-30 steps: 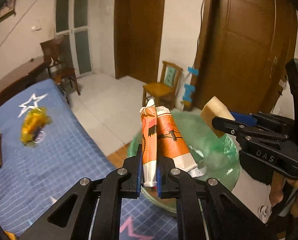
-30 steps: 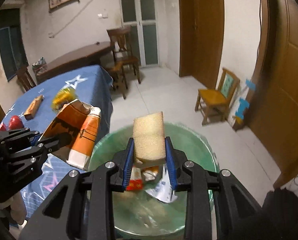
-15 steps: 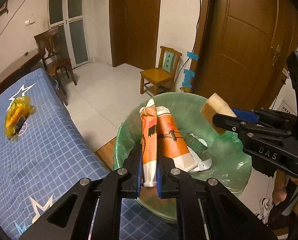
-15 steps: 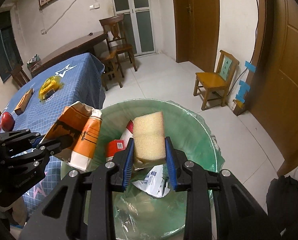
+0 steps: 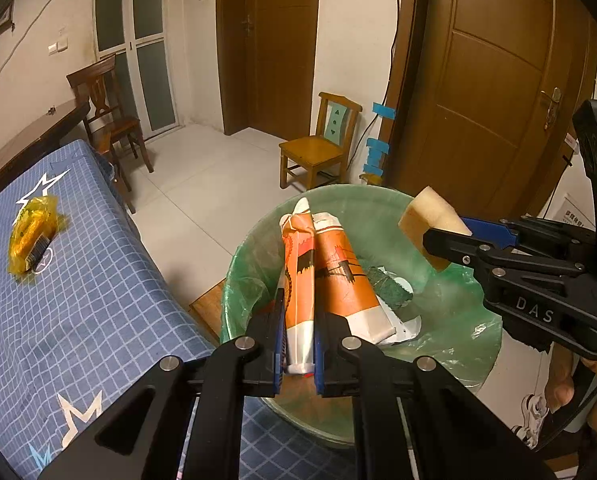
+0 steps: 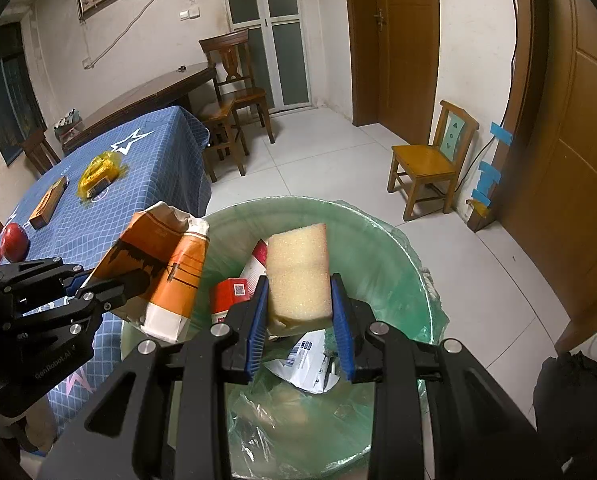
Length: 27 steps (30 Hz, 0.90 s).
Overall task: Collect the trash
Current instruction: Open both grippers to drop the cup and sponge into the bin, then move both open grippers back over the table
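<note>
Hovering closer above bin (image 6: 414, 264) (carton (image 5: 330, 276), sponge (image 6: 298, 272))

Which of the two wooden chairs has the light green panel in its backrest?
The small light-wood chair by the wall near the blue tape; the taller dark-wood chair at the glass door has a carved dark back.

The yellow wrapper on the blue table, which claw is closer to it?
Left. The left claw is at the bin edge beside the table with the yellow wrapper; the right claw is over the bin's middle.
</note>
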Each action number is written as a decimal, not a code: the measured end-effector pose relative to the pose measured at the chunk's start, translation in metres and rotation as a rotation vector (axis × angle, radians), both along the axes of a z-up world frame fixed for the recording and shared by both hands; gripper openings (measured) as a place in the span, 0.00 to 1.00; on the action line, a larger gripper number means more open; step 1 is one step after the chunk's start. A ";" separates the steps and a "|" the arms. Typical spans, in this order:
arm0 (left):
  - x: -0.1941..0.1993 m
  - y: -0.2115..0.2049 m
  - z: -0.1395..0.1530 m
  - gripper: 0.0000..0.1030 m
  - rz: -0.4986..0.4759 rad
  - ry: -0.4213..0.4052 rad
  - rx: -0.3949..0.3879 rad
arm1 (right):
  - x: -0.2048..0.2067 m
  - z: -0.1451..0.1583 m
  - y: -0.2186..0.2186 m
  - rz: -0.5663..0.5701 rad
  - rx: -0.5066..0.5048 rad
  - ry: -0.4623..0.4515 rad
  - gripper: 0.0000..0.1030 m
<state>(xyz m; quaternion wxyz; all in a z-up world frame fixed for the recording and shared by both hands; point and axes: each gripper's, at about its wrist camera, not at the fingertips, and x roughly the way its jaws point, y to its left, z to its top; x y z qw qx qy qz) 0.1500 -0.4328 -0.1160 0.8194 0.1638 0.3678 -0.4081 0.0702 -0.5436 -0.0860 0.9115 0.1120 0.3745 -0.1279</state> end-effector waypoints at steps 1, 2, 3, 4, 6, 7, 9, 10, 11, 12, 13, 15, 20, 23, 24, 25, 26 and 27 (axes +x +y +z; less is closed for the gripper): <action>0.000 0.000 0.000 0.12 0.000 0.000 0.000 | 0.000 0.000 0.000 -0.001 0.000 0.000 0.27; 0.000 0.000 0.000 0.12 0.000 -0.001 0.000 | 0.000 0.000 0.000 -0.001 0.000 0.001 0.27; 0.001 0.000 -0.001 0.12 -0.001 0.000 0.001 | 0.000 0.000 0.000 -0.001 -0.001 0.000 0.27; 0.000 0.000 0.000 0.12 -0.002 0.001 0.001 | 0.000 0.000 0.000 -0.001 0.000 0.001 0.28; 0.001 0.001 -0.001 0.12 -0.002 0.002 0.002 | 0.000 -0.001 -0.002 -0.001 0.001 0.001 0.28; 0.000 0.001 -0.001 0.12 -0.003 0.002 0.002 | 0.000 -0.001 -0.002 0.000 0.001 0.000 0.28; 0.000 0.001 -0.001 0.12 -0.003 0.001 0.003 | 0.000 -0.001 -0.003 -0.001 0.001 0.001 0.28; 0.000 0.001 -0.001 0.12 -0.002 0.001 0.003 | -0.001 -0.001 -0.003 -0.001 0.001 0.000 0.28; 0.000 0.001 -0.001 0.12 -0.002 0.000 0.003 | -0.001 -0.001 -0.003 -0.001 0.002 -0.001 0.28; 0.001 0.001 -0.002 0.12 0.000 -0.002 0.004 | -0.001 -0.001 -0.003 -0.002 0.003 -0.005 0.28; 0.001 0.002 -0.002 0.12 0.003 -0.002 0.007 | -0.002 -0.001 -0.004 -0.002 0.006 -0.007 0.28; 0.003 0.002 -0.004 0.19 0.008 -0.002 0.019 | -0.003 -0.002 -0.007 -0.003 0.013 -0.010 0.34; 0.004 0.004 -0.004 0.44 0.032 -0.016 0.024 | -0.006 -0.002 -0.010 -0.011 0.018 -0.019 0.42; 0.005 0.007 -0.003 0.51 0.037 -0.018 0.024 | -0.007 -0.001 -0.011 -0.012 0.020 -0.025 0.45; 0.005 0.008 -0.003 0.51 0.039 -0.017 0.024 | -0.008 0.000 -0.010 -0.011 0.021 -0.026 0.45; 0.006 0.008 -0.003 0.51 0.040 -0.016 0.023 | -0.008 0.001 -0.009 -0.010 0.020 -0.028 0.45; 0.006 0.010 -0.003 0.51 0.040 -0.016 0.022 | -0.009 0.002 -0.009 -0.010 0.018 -0.030 0.45; 0.005 0.011 -0.002 0.51 0.041 -0.016 0.022 | -0.009 0.003 -0.008 -0.009 0.016 -0.033 0.45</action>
